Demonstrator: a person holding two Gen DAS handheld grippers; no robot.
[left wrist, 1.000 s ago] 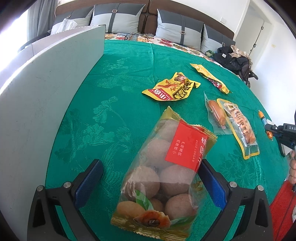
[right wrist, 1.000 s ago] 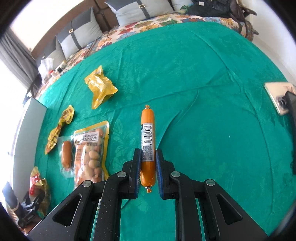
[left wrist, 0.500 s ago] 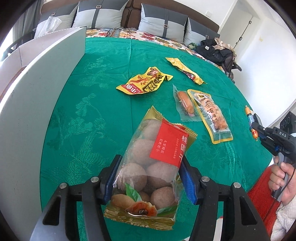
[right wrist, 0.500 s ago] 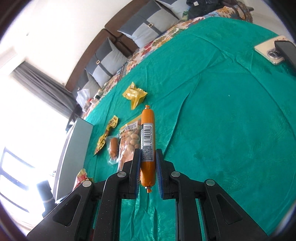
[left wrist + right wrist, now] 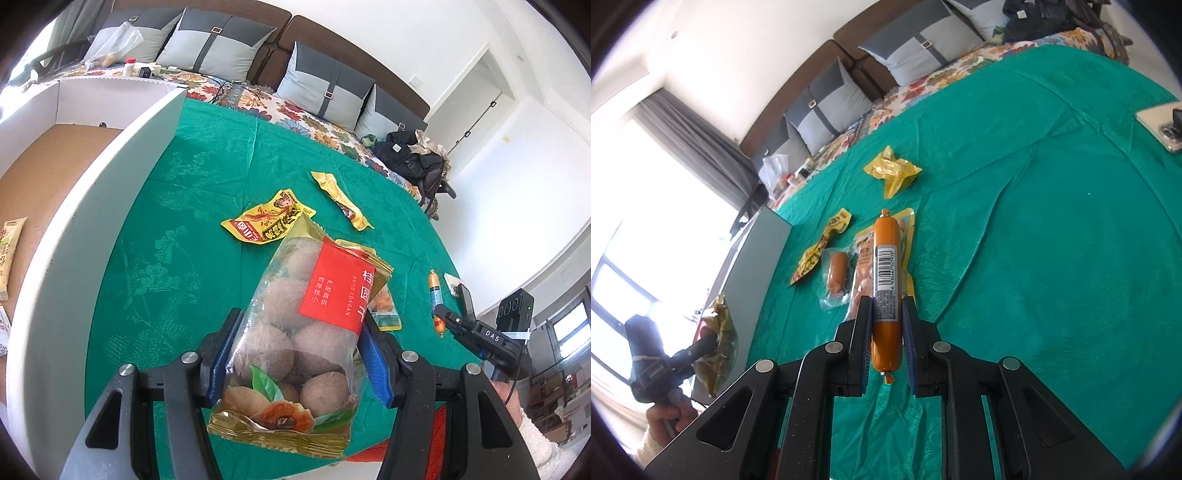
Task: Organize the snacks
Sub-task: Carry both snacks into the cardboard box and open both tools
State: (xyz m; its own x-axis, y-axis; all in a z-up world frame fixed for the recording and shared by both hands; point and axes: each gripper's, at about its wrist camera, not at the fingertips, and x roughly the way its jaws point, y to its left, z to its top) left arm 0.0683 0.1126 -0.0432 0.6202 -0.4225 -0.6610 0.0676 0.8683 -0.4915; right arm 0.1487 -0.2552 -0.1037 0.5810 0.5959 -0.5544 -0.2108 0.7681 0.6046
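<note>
A clear bag of dried longans [image 5: 295, 332] with a red label hangs above the green tablecloth, tilted, and my left gripper [image 5: 299, 325] is shut on its lower half. Just left of it stands the white box [image 5: 92, 221], whose brown floor holds a snack pack [image 5: 9, 254]. My right gripper [image 5: 886, 306] is shut on an orange sausage stick [image 5: 885, 266] and holds it above the cloth. In the left wrist view that sausage [image 5: 435, 291] shows at the right table edge. The right wrist view shows the longan bag [image 5: 718, 347] beside the box [image 5: 753, 251].
On the cloth lie a yellow-red packet [image 5: 269, 221], a long yellow packet [image 5: 341, 201], a peanut bag [image 5: 864, 254], a small sealed sausage [image 5: 836, 273] and a crumpled yellow packet [image 5: 892, 170]. A phone [image 5: 1160, 125] rests far right. A sofa with cushions [image 5: 221, 48] runs behind the table.
My left gripper closed on the longan bag and lifted it off the cloth; the box's inside has come into view. My right gripper swung left with the sausage.
</note>
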